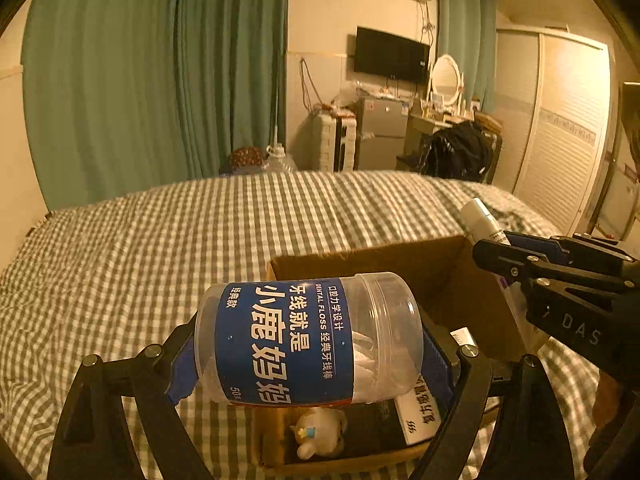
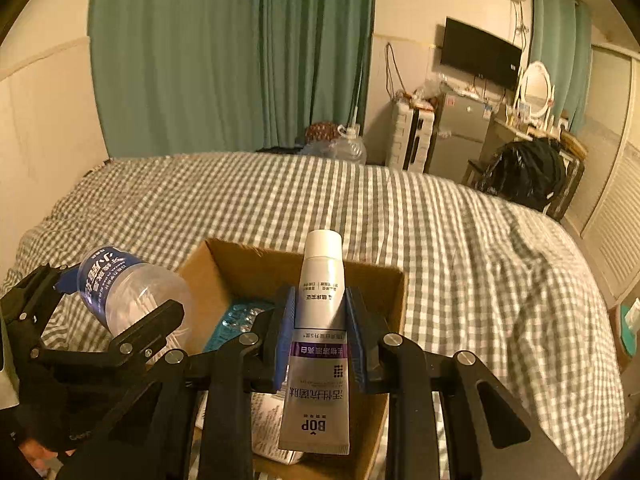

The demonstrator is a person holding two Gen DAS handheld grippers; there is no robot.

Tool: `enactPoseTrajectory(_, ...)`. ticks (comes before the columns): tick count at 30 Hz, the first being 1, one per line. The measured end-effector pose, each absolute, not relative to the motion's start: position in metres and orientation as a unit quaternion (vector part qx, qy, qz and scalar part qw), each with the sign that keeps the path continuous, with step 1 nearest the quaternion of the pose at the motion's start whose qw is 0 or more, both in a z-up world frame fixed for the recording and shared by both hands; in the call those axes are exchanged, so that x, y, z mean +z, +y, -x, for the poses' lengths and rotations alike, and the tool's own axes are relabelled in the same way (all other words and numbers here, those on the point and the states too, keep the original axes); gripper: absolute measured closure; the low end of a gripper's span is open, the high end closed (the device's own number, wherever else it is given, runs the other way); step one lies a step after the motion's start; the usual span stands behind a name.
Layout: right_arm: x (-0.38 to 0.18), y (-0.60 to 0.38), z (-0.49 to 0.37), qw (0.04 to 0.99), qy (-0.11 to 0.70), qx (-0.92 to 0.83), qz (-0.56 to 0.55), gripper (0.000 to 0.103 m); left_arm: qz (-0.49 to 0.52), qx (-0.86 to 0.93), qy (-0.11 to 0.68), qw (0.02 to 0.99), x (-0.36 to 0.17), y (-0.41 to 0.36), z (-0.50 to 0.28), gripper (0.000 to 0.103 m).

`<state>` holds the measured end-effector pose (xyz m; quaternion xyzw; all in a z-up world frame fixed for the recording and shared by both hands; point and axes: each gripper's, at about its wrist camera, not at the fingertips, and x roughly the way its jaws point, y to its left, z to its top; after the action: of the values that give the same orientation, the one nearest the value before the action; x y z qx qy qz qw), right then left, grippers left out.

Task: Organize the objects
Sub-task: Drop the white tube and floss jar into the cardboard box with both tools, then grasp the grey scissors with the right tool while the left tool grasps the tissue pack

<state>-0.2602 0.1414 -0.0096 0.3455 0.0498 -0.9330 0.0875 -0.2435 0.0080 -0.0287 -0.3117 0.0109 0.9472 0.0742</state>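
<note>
Two grippers loaded: left gripper (image 1: 308, 360) clamps floss jar (image 1: 308, 340) sideways; right gripper (image 2: 320, 340) pinches toothpaste tube (image 2: 320, 320) (cap forward), cardboard box (image 2: 236, 264) below both jaws.

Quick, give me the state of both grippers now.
Left gripper: shut on the floss jar, held sideways over the box.
Right gripper: shut on the toothpaste tube, cap pointing away, over the box.

Green curtains (image 1: 160, 80), wall television (image 1: 391, 55), oval mirror (image 1: 445, 79), white wardrobe (image 1: 560, 120).
</note>
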Motion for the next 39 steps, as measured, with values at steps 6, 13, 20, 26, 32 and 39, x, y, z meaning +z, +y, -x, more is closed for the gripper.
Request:
enactPoseTrajectory(6,-0.041,0.155,0.268,0.07,0.057,-0.926,-0.366,0.078,0.328,0.941,0.029,0.075,-0.052,0.021,0.255,0.013)
enactPoseTrajectory(13,-0.036,0.162,0.26,0.071,0.036,-0.929,-0.36,0.078,0.331,0.94,0.018,0.085,-0.049,0.027,0.257,0.013)
enactPoseTrajectory(20,-0.003,0.174,0.233,0.055,0.021,-0.941,-0.334,0.056,0.307,0.948,0.036,0.07,-0.021,0.031,0.236,0.002)
enactPoseTrajectory(26,0.042,0.184,0.178,0.051,0.025,-0.953,-0.299,0.039,0.29,0.954,0.037,0.057,0.009,0.027,0.196,0.0)
enactPoseTrajectory(32,0.068,0.192,0.114,0.054,0.03,-0.958,-0.278,0.033,0.292,0.955,0.048,0.038,0.017,0.019,0.146,0.0)
enactPoseTrajectory(39,0.041,0.193,0.063,0.049,0.039,-0.952,-0.3,0.032,0.308,0.95,0.05,0.026,-0.008,0.014,0.101,0.0)
